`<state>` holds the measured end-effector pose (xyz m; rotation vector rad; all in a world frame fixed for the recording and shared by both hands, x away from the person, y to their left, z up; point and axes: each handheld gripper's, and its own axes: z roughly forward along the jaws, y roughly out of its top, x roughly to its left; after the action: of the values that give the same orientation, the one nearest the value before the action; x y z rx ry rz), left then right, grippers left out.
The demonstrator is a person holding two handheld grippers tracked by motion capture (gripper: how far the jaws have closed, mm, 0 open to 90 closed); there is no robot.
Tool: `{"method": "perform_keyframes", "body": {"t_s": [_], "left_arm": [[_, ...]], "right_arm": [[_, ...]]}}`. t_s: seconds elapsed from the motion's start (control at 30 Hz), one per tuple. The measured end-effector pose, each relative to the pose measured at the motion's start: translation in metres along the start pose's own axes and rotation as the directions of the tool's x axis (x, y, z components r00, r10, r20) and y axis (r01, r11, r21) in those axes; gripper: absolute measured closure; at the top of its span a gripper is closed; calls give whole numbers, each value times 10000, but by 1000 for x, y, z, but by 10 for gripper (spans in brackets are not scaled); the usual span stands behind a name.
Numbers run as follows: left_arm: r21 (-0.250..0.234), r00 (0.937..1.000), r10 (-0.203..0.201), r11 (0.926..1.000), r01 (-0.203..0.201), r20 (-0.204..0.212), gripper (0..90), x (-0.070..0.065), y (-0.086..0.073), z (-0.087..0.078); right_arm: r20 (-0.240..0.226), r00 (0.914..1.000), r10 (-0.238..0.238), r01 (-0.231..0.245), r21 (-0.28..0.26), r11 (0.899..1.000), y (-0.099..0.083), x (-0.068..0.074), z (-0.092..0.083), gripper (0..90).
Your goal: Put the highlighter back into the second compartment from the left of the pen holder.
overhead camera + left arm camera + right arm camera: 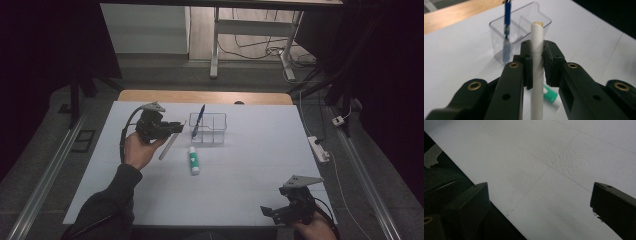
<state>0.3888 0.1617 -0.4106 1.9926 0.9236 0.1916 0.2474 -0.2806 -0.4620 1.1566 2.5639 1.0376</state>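
My left gripper [176, 128] is raised above the white table, shut on a white pen [169, 145] that hangs slanted below the jaws. In the left gripper view the white pen [537, 65] stands upright between the pads, its tan tip uppermost. Just beyond it is a clear plastic organizer [208, 128] with a blue pen [198, 120] standing in its left compartment; both appear again in that view, the organizer [524, 32] and the blue pen [506, 32]. A white glue stick with a green cap [193, 160] lies on the table in front of the organizer. My right gripper [274, 212] rests open at the table's near right edge, with nothing between its jaws.
The white table sheet [240, 165] covers the work area, with a wooden table edge [200, 96] behind it. A power strip [319, 148] and cables lie on the floor to the right. The table's dark front edge [499, 220] runs under my right gripper.
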Motion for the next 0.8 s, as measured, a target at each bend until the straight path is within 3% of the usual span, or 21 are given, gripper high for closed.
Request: {"method": "perform_keyframes", "body": {"t_s": [0.2, 0.37, 0.8], "left_arm": [[-401, 9985, 391, 9985, -376, 374, 782, -8, 17, 3], [-528, 9967, 677, 9965, -653, 448, 782, -14, 29, 10], [-1171, 9941, 935, 9893, -866, 545, 782, -10, 59, 34]], "right_arm": [[-5, 10000, 12, -12, -13, 10000, 0, 0, 0, 22], [-10, 10000, 3, -3, -4, 10000, 0, 0, 0, 22], [-89, 10000, 10, -10, -52, 10000, 0, -1, -1, 22]]}}
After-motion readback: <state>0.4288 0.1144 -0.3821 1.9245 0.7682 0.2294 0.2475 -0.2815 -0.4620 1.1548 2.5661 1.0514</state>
